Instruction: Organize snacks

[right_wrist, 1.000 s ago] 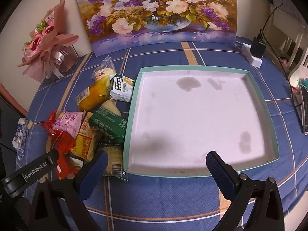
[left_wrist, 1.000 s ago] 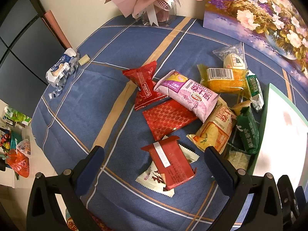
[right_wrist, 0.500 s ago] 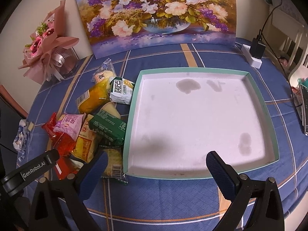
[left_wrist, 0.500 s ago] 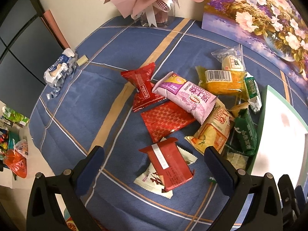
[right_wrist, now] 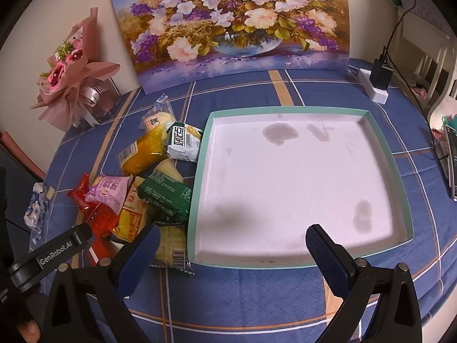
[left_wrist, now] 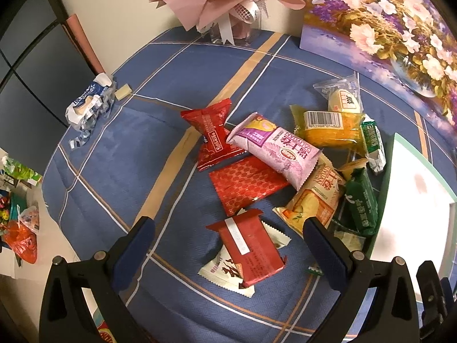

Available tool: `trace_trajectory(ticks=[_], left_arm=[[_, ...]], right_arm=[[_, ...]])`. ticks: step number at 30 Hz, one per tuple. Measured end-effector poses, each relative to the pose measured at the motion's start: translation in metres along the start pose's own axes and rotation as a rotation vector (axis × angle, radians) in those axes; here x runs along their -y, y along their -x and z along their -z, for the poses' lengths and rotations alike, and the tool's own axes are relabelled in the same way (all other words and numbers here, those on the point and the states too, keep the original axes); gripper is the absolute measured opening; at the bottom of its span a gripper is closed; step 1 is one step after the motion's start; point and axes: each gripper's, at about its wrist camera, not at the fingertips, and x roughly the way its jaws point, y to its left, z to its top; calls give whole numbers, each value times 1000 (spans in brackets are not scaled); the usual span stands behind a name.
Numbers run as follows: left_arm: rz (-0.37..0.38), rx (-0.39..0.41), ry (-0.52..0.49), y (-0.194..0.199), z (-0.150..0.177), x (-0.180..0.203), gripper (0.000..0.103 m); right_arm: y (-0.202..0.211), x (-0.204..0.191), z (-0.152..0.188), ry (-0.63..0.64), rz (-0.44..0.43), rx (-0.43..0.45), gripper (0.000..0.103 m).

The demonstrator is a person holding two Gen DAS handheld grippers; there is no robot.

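Observation:
Several snack packets lie in a heap on the blue checked tablecloth, left of an empty white tray with a teal rim. In the left wrist view my left gripper is open and empty, just above a dark red packet that lies on a white packet. Beyond are a red patterned packet, a pink packet, a yellow packet and a green packet. My right gripper is open and empty over the tray's near rim. The green packet lies against the tray's left wall.
A flower painting leans on the wall behind the tray. A pink bouquet stands at the back left. A crumpled blue and white wrapper lies at the table's left edge. A white charger block sits at the back right.
Both grippers have come slightly nearer the table and forward. The left view has shifted a little over the snack heap. Nothing was picked up or moved.

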Motion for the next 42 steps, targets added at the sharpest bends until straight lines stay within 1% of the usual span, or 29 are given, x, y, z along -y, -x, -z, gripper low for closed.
trace_trajectory(ticks=[23,27,31,33,34,38,42], left_arm=[[-4,-31,14,-6,2,-4,103],[18,-67,49,-13,2,-12,103],[34,-99,106,-20,2,-26,103],[38,-121,123,-27,3,-32,103],[42,-132,129,-30,3,-34,103],[99,-205,191,-46,6,-45,103],[133,-261,225,-61,9,-48,103]], right_arm=[[-2,-8,3,56,19,-7,103],[-6,-13,4,71,-12,-33,103],[-14,-30,10,123,-77,-84,103],[-19,-38,13,141,-90,-113,103],[-23,-42,16,150,-93,-129,103],[-37,-54,23,180,-86,-191,103],[-47,-60,28,203,-73,-225,103]])
